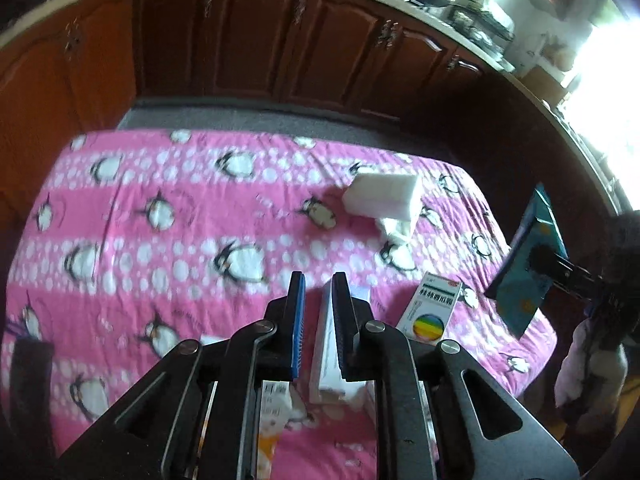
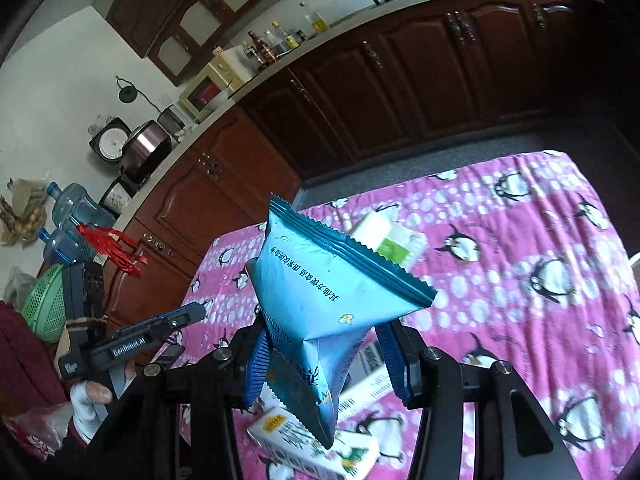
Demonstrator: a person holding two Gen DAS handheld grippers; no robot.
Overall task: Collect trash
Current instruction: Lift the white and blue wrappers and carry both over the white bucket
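My right gripper (image 2: 324, 356) is shut on a blue snack wrapper (image 2: 320, 304) and holds it up above the pink penguin-print table (image 2: 520, 280). The wrapper and right gripper also show at the table's right edge in the left wrist view (image 1: 528, 272). My left gripper (image 1: 318, 280) hovers low over the table (image 1: 160, 240), its jaws a small gap apart, empty. A long white box (image 1: 326, 360) lies under its right finger. A white box with a rainbow circle (image 1: 432, 312) lies to the right. A white tissue pack (image 1: 384, 196) sits farther back.
A milk carton (image 2: 312, 440) and a white barcode box (image 2: 372, 372) lie under the right gripper. A green-and-white pack (image 2: 388, 240) lies at the table's far side. Brown cabinets (image 1: 280, 52) stand behind the table. Water jugs (image 2: 76, 208) and a green basket (image 2: 44, 308) stand at left.
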